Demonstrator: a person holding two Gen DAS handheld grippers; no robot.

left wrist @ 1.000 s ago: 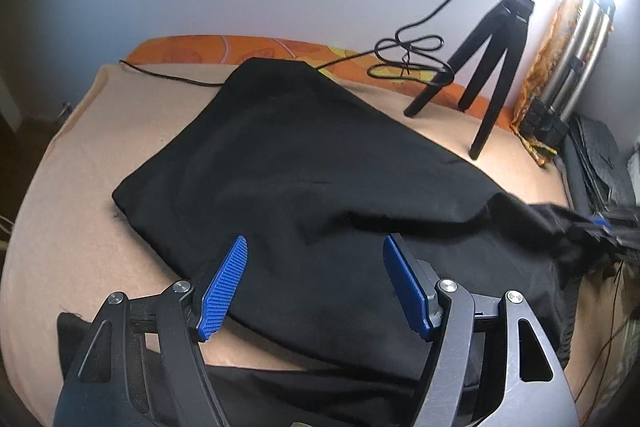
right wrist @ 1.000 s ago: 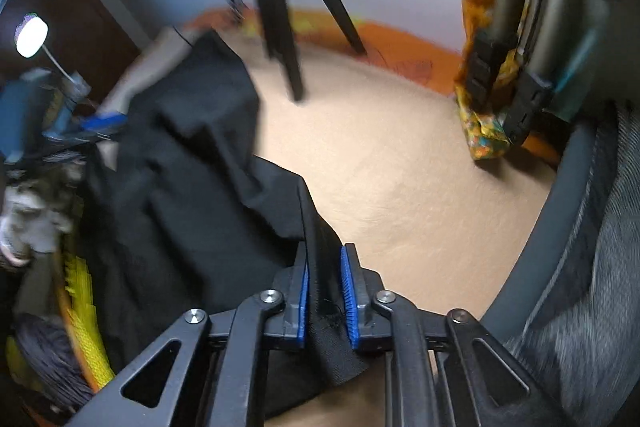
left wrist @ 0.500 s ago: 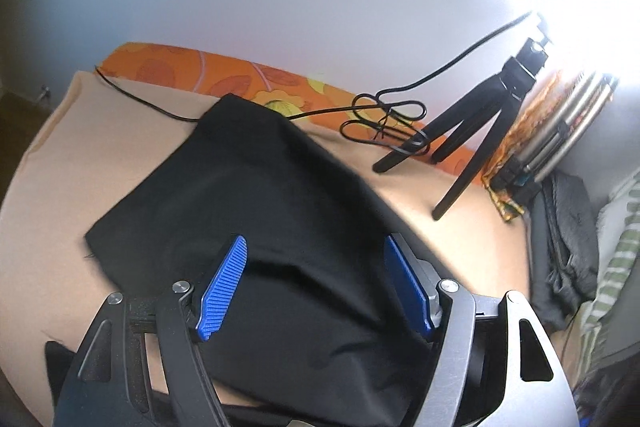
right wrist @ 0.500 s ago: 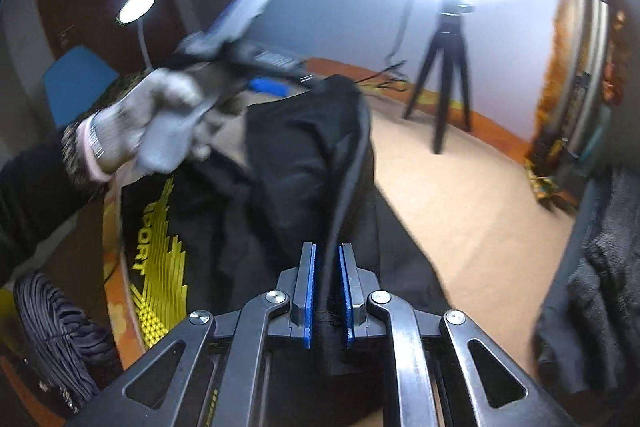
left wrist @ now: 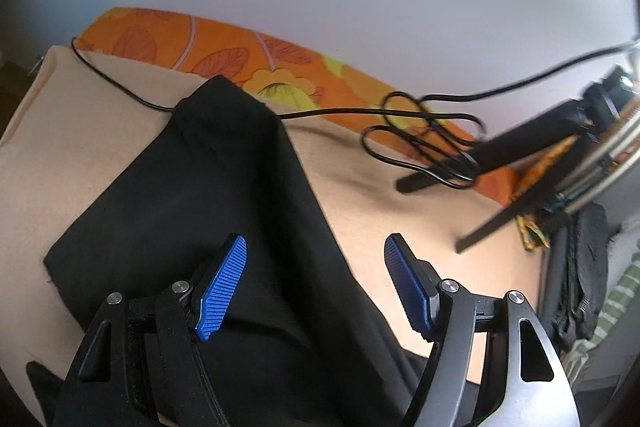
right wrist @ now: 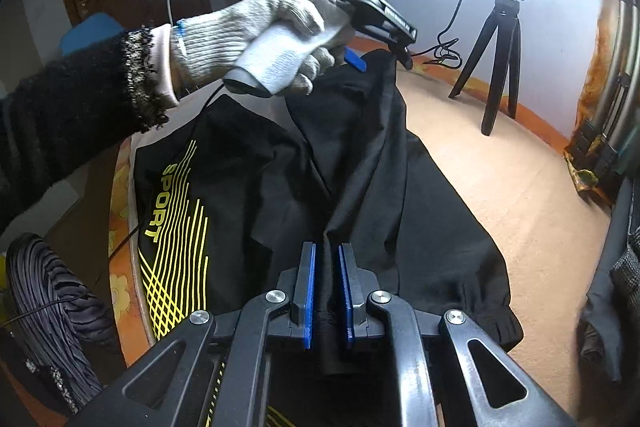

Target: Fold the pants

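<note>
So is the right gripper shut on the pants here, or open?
Shut on them: the right gripper pinches a bunched black fold of the pants between its blue pads.

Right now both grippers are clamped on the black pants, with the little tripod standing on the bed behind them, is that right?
Not quite. Only the right gripper is clamped on the black pants, as the right wrist view shows. The left gripper is open above the pants, holding nothing, as the left wrist view shows. The tripod does stand on the bed behind them.
</note>
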